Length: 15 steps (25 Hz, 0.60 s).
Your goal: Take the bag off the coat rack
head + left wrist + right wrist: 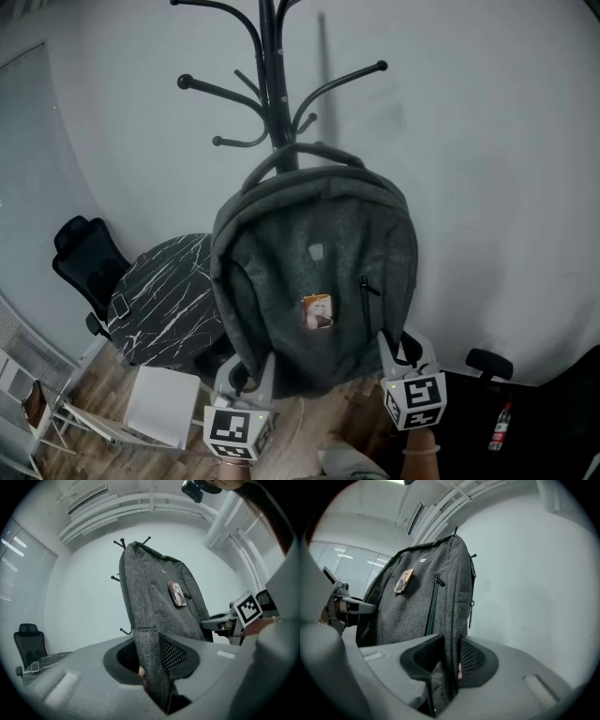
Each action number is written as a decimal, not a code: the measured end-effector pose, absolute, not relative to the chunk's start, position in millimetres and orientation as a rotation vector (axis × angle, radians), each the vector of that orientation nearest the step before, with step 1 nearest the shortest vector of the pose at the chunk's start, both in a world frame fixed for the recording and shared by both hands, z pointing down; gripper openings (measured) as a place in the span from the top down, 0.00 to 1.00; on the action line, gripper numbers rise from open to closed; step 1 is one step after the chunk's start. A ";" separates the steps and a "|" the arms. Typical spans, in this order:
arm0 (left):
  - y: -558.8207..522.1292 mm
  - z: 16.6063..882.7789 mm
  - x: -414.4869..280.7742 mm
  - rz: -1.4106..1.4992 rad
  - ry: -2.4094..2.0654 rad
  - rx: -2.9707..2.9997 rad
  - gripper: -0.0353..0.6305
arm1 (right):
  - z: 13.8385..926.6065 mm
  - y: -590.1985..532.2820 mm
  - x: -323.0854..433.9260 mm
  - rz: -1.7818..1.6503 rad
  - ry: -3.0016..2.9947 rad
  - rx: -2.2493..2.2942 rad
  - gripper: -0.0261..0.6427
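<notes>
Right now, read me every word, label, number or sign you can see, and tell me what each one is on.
No text is readable in any view.
Small patch on the grey backpack: too small to read.
Picture tag on the backpack's front: a picture, any print blurred.
Red bottle: label too small.
Marker cubes: black-and-white patterns, no letters.

A grey bag [314, 272] is seen against a black coat rack [273, 84]. Its lower corners are gripped by the left gripper [246, 373] and right gripper [397, 349].
</notes>
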<state>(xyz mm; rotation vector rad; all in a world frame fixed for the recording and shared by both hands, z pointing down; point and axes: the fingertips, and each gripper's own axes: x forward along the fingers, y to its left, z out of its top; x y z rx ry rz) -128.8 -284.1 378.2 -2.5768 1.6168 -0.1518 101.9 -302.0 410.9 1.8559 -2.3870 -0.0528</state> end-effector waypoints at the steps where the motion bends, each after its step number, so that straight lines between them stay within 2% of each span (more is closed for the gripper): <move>1: -275.1 377.6 -131.4 -0.143 1.609 -2.577 0.81 | 409.0 -292.6 99.3 -0.060 -2.387 1.860 0.81; 15: -175.1 365.2 -161.9 -0.075 1.599 -2.562 0.81 | 391.5 -187.8 70.8 -0.132 -2.387 1.898 0.82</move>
